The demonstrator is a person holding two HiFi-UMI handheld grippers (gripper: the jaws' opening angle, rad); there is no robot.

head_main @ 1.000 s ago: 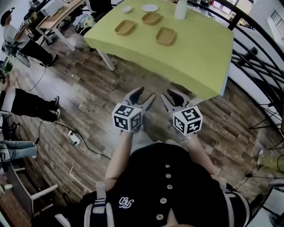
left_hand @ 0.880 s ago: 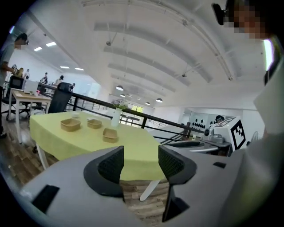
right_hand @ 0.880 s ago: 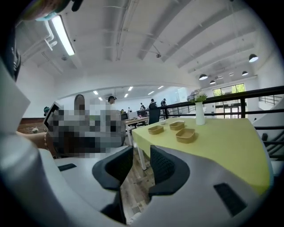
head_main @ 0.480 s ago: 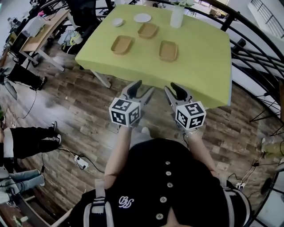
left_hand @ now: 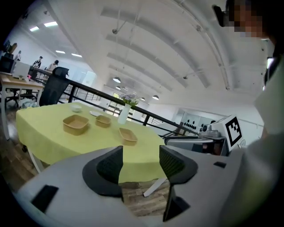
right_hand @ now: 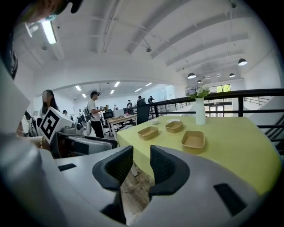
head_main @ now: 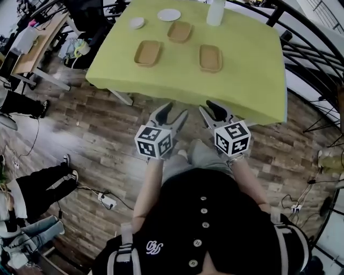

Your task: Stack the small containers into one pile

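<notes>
Three tan shallow containers lie apart on the yellow-green table [head_main: 252, 80]: one at the left [head_main: 148, 52], one at the back [head_main: 179, 31], one at the right [head_main: 210, 57]. Both gripper views show them too, left [left_hand: 75, 124], back [left_hand: 103, 120], right [left_hand: 128, 136], and left [right_hand: 147, 132], back [right_hand: 174, 126], right [right_hand: 193, 140]. My left gripper [head_main: 173, 114] [left_hand: 141, 163] is open and empty, held over the floor just short of the table's near edge. My right gripper [head_main: 210, 110] [right_hand: 142, 165] is beside it, open and empty, its gap narrower.
A white vase [head_main: 215, 12], a white plate [head_main: 169, 14] and a small white bowl [head_main: 136, 22] stand at the table's far side. A black railing [head_main: 312, 59] runs along the right. A power strip [head_main: 107, 201] and cables lie on the wooden floor; a person's legs [head_main: 43, 185] reach in at the left.
Both grippers have moved forward toward the table, and its near edge now lies just ahead of their tips. The containers show closer in the head view.
</notes>
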